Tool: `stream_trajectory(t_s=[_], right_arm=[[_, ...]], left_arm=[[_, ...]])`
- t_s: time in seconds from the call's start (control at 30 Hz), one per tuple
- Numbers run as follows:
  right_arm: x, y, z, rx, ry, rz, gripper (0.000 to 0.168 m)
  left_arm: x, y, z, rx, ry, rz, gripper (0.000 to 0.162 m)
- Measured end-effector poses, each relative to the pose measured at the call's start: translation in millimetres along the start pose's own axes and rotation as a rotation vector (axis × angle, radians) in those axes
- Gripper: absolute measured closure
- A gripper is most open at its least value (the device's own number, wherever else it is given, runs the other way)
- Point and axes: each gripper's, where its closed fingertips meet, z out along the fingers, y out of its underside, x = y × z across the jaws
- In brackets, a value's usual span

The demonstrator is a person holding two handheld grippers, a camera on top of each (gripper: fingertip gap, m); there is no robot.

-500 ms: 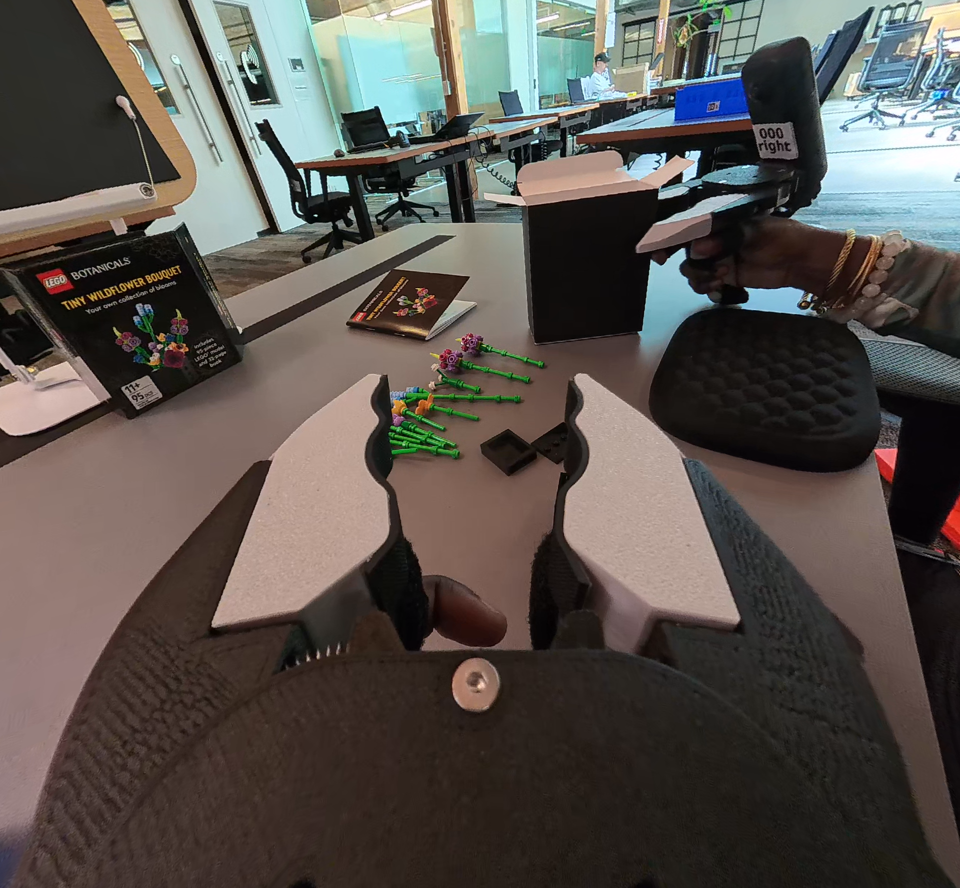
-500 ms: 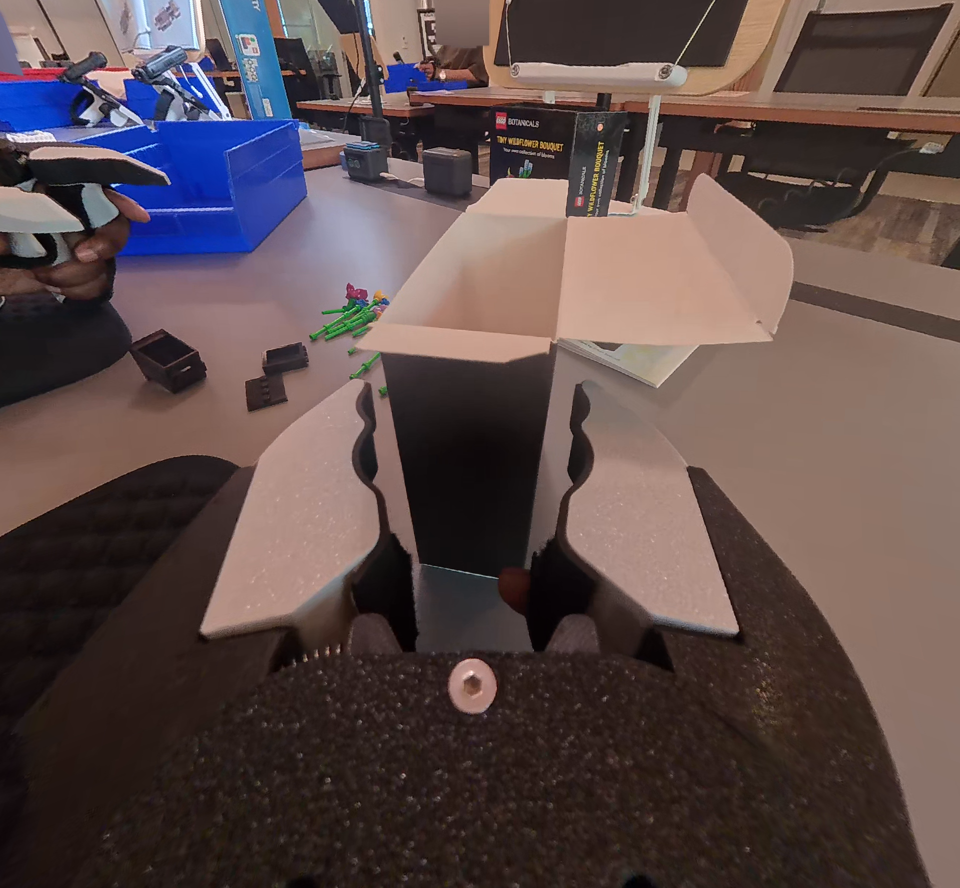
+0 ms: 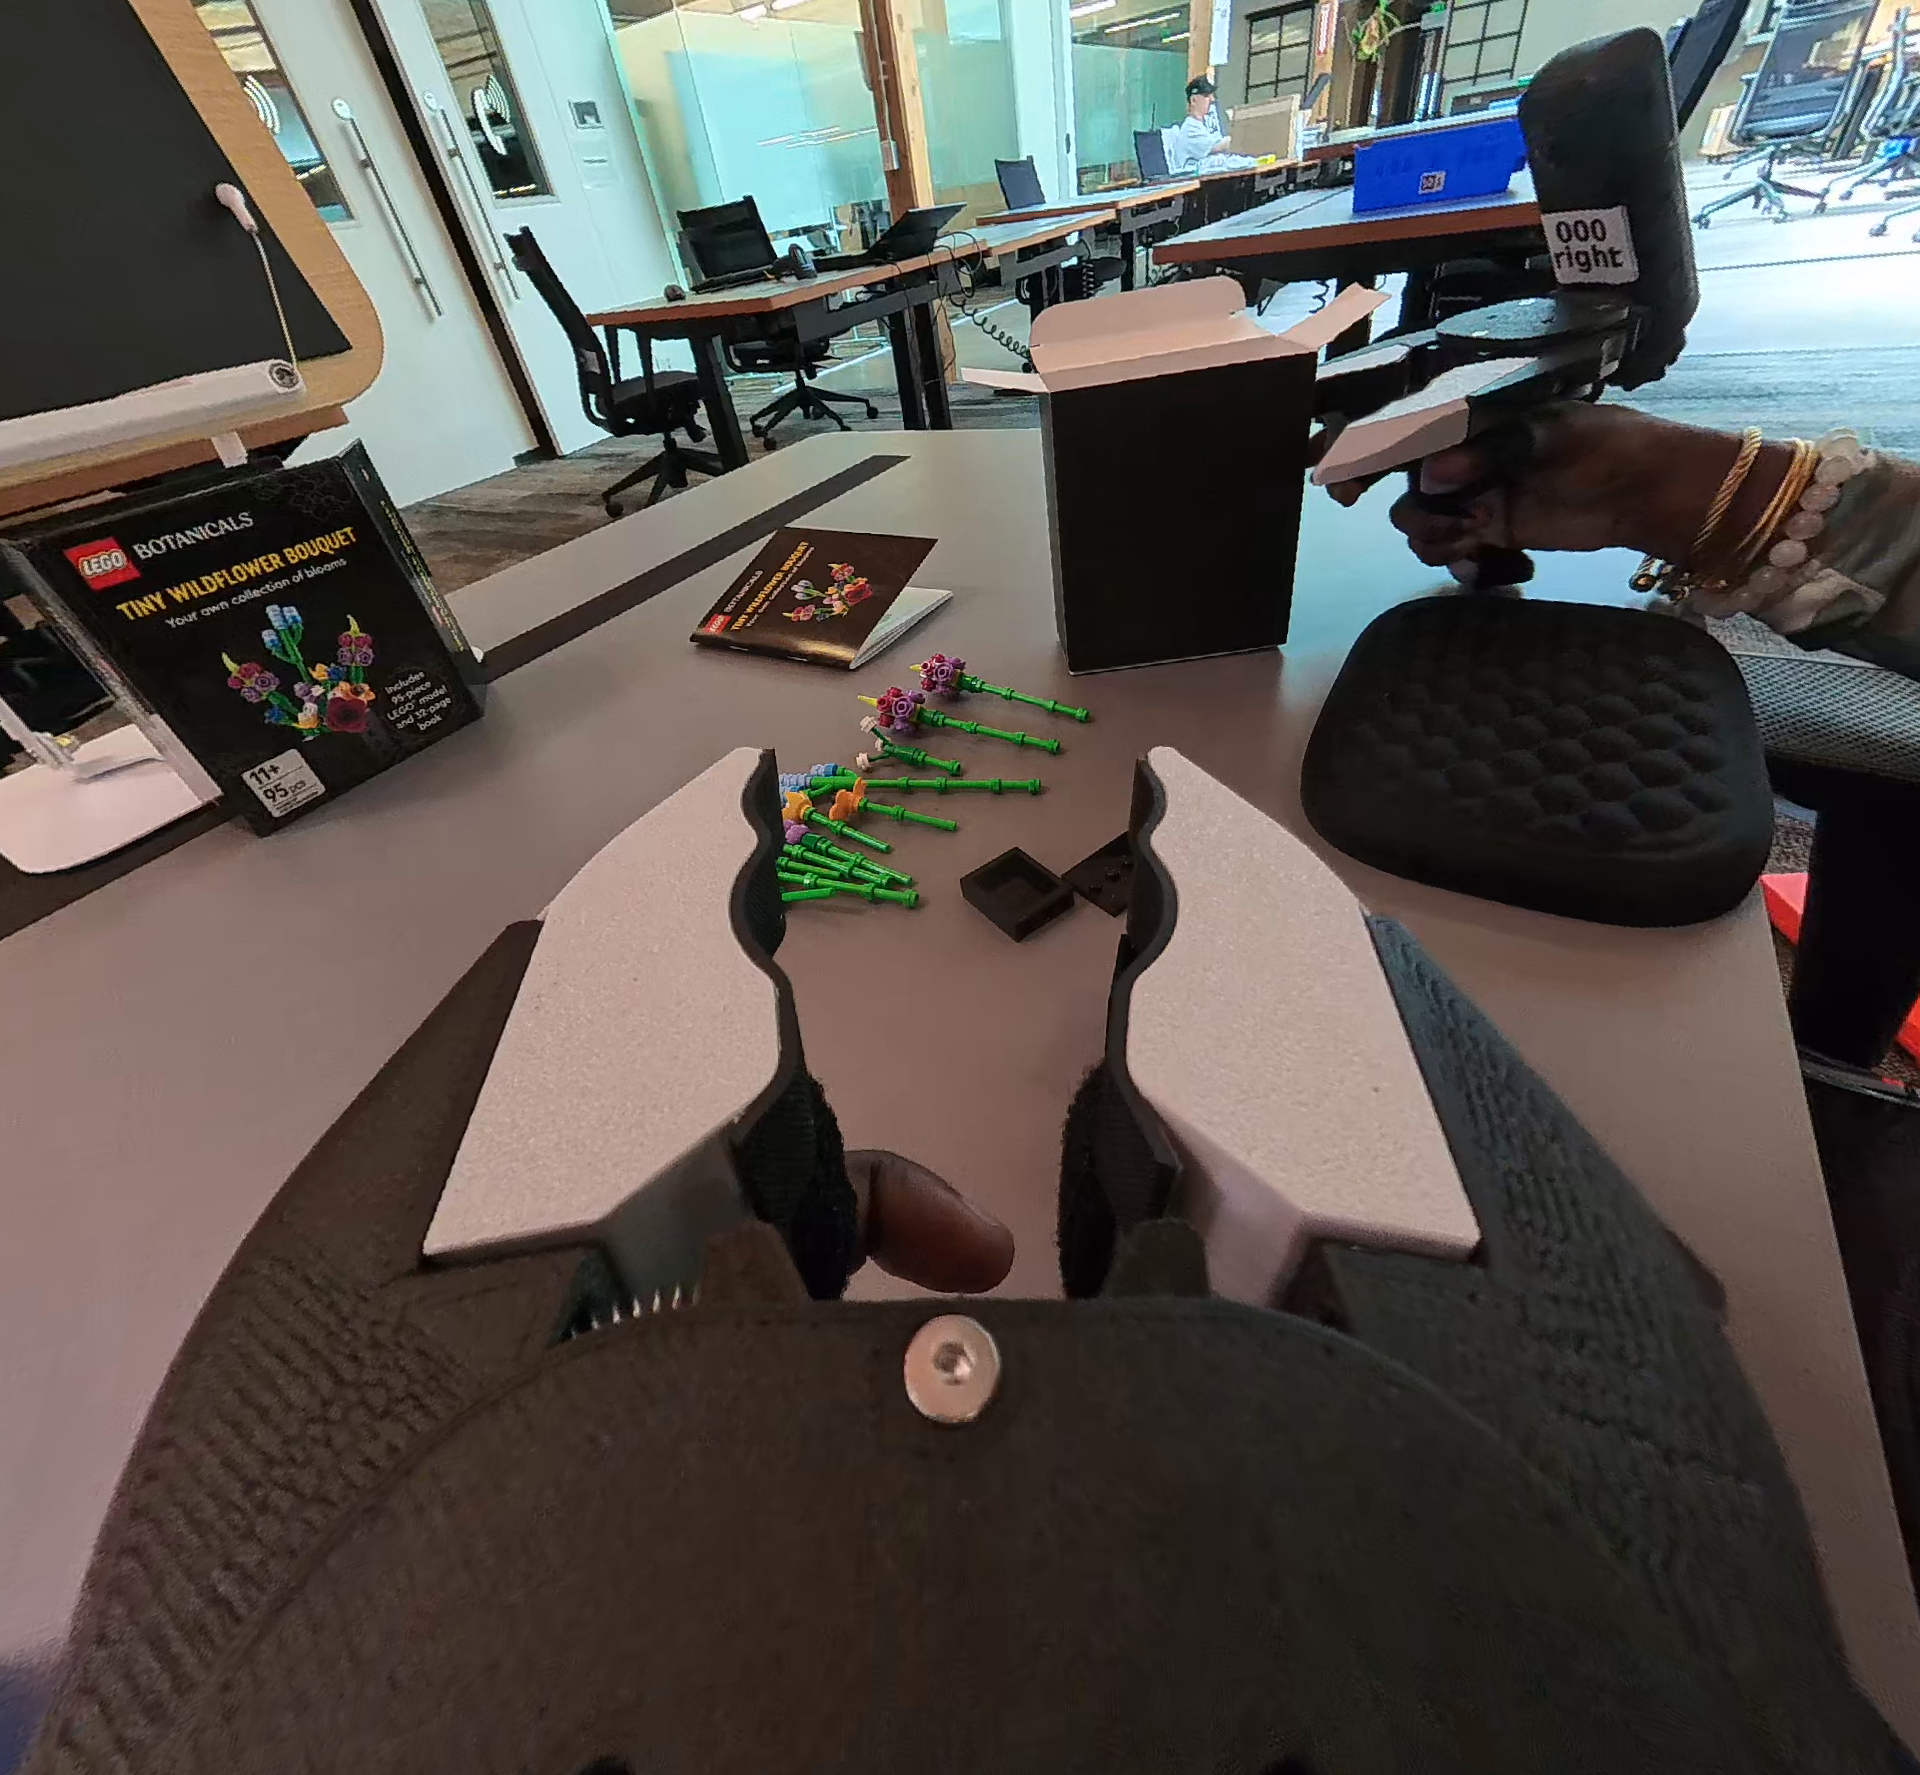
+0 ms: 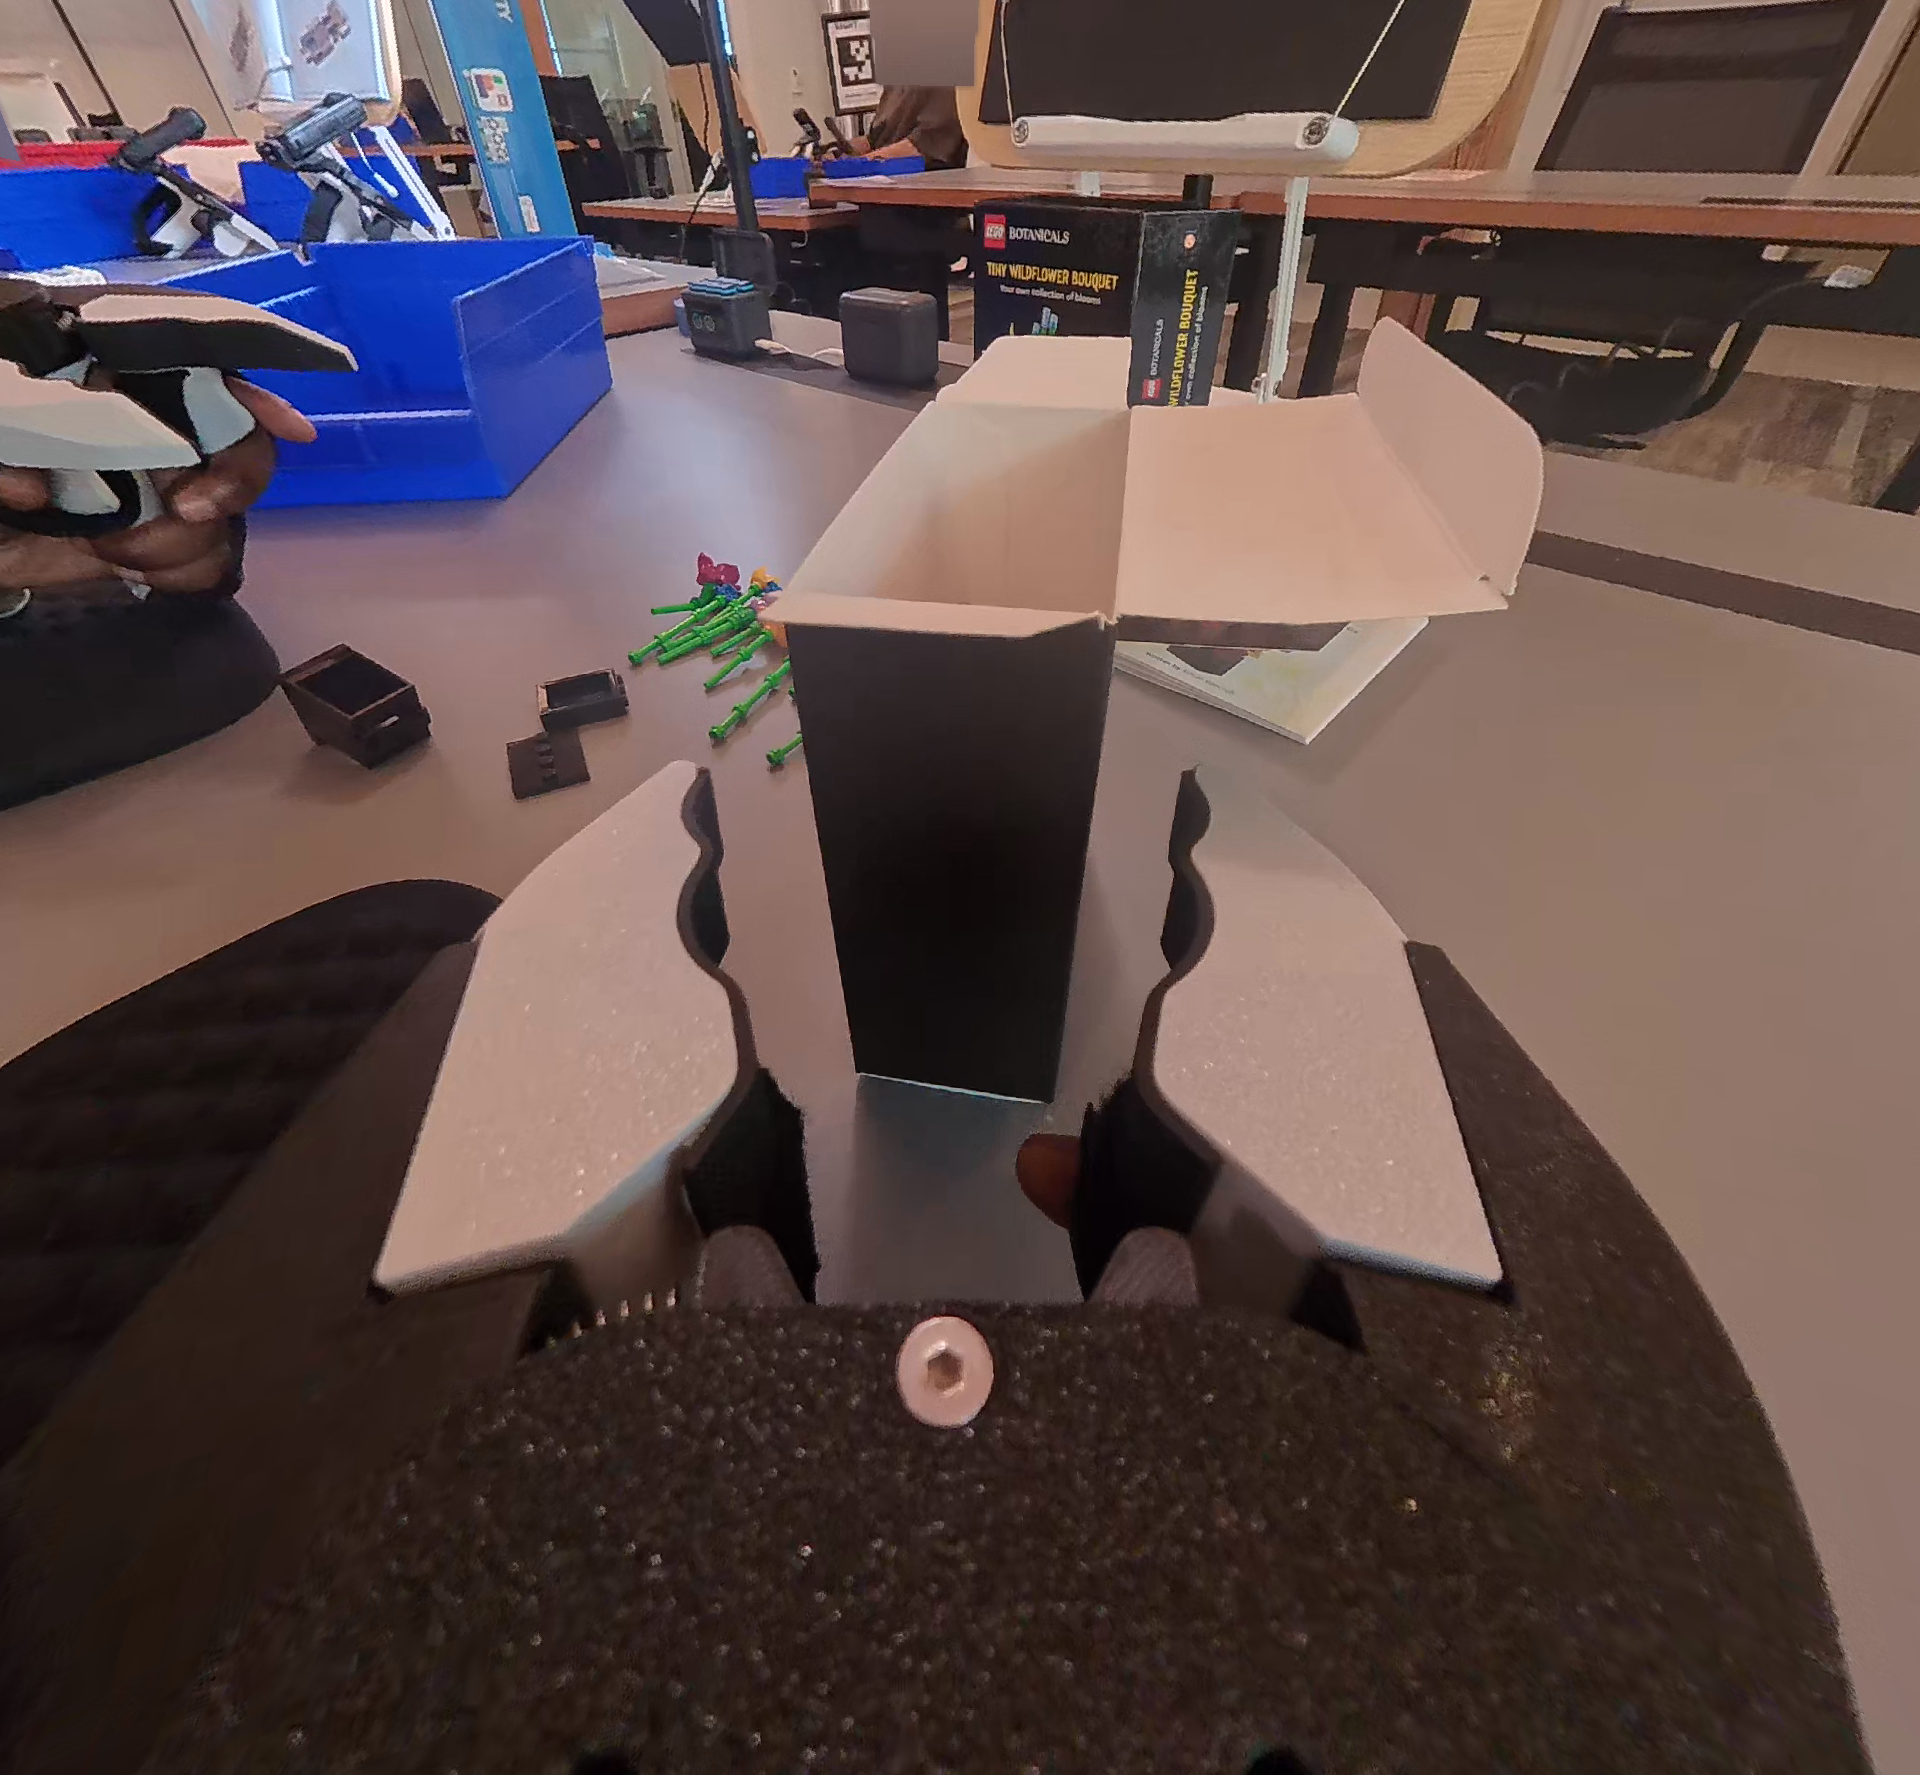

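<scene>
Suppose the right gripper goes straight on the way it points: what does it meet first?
Most likely the upright black box, standing open-topped directly ahead of the right gripper, whose open fingers appear to flank it. Exact depth is hard to judge.

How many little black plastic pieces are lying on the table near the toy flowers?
3. An open box-shaped piece beside the black cushion, a smaller piece near the flower stems, a flat studded piece in front of that. The tall carton may hide more.

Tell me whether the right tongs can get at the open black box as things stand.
Probably yes: the right tongs are open, with the black box upright just ahead between the fingers and nothing between them.
</scene>
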Motion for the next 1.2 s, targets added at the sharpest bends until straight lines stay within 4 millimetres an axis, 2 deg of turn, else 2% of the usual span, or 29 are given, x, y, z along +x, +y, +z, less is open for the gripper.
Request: stream_trajectory(t_s=[0.13, 0.43, 0.57, 0.63, 0.73, 0.83, 1.03, 1.1, 1.2], right_arm=[[-1.5, -1.3, -3.0, -0.002, 0.006, -0.012, 0.082], [-0.6, -17.4, -20.2, 0.043, 0.074, -0.06, 0.082], [-0.5, -10.2, -14.8, 0.032, 0.055, -0.003, 0.082], [-2.2, -4.0, -8.3, 0.001, 0.042, 0.018, 0.082], [-5.3, -0.4, 2.2, -0.026, 0.028, 0.023, 0.081], [-4.6, 2.6, 9.9, -0.059, 0.022, 0.02, 0.078], [-3.6, 9.0, 5.6, -0.085, 0.03, 0.003, 0.074], [-2.8, 11.4, 1.1, -0.1, 0.031, -0.004, 0.071], [-3.0, 6.0, -6.3, -0.082, 0.027, -0.004, 0.07]], left_arm=[[0.2, 0.4, 0.2, -0.001, 0.0, 0.002, 0.098], [0.9, 2.0, 1.0, -0.01, -0.001, 0.012, 0.098], [0.4, -0.4, -0.4, -0.006, -0.023, 0.043, 0.098], [-5.3, 1.0, -5.9, -0.057, -0.066, 0.08, 0.098], [-12.8, -1.1, -23.8, -0.154, -0.112, 0.137, 0.098], [-24.5, -6.8, -51.4, -0.206, -0.207, 0.15, 0.098], [-57.6, 13.7, -116.8, -0.351, -0.437, 0.134, 0.098], [-60.9, 21.3, -128.3, -0.365, -0.463, 0.109, 0.098], [-62.4, 26.9, -134.2, -0.372, -0.475, 0.09, 0.098]])
